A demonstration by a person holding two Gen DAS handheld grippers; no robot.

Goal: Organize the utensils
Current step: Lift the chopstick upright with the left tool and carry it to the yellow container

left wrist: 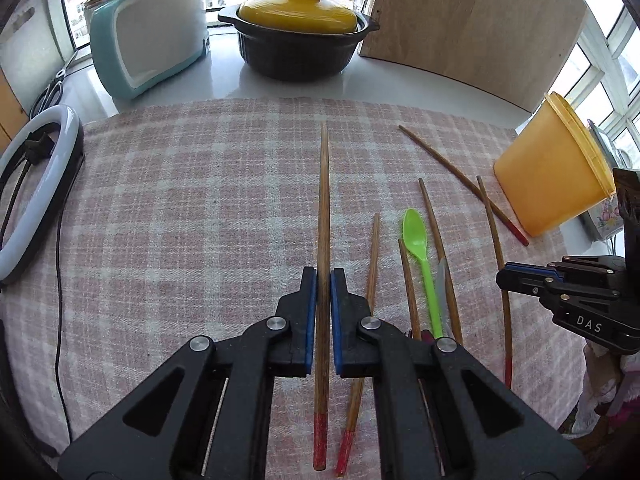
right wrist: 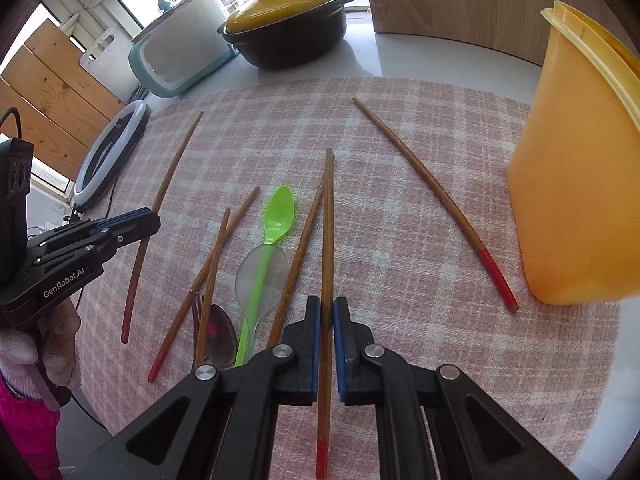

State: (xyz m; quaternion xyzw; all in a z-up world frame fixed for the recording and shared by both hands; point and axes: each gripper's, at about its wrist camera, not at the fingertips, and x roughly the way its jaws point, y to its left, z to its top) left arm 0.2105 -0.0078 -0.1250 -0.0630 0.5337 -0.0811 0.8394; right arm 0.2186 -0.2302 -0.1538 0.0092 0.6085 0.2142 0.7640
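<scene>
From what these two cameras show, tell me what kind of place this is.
Probably a home kitchen counter by a window: a yellow-lidded clay pot, a teal-and-white cooker, and chopsticks on a checked cloth.

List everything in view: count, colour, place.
chopsticks: six, brown with red ends, four on cloth, one per gripper
green spoon: one, green, mid-cloth
clear spoon: one, transparent, crossing green spoon
metal spoon: one, silver, near edge
tub: one, orange, cloth's right
pot: one, black, yellow lid, behind cloth
cooker: one, teal-white, left of pot
ring light: one, white, cloth's left
board: one, wooden, behind tub
cloth: one, pink checked, under utensils
left gripper: one, black, shut on chopstick
right gripper: one, black, shut on chopstick
</scene>
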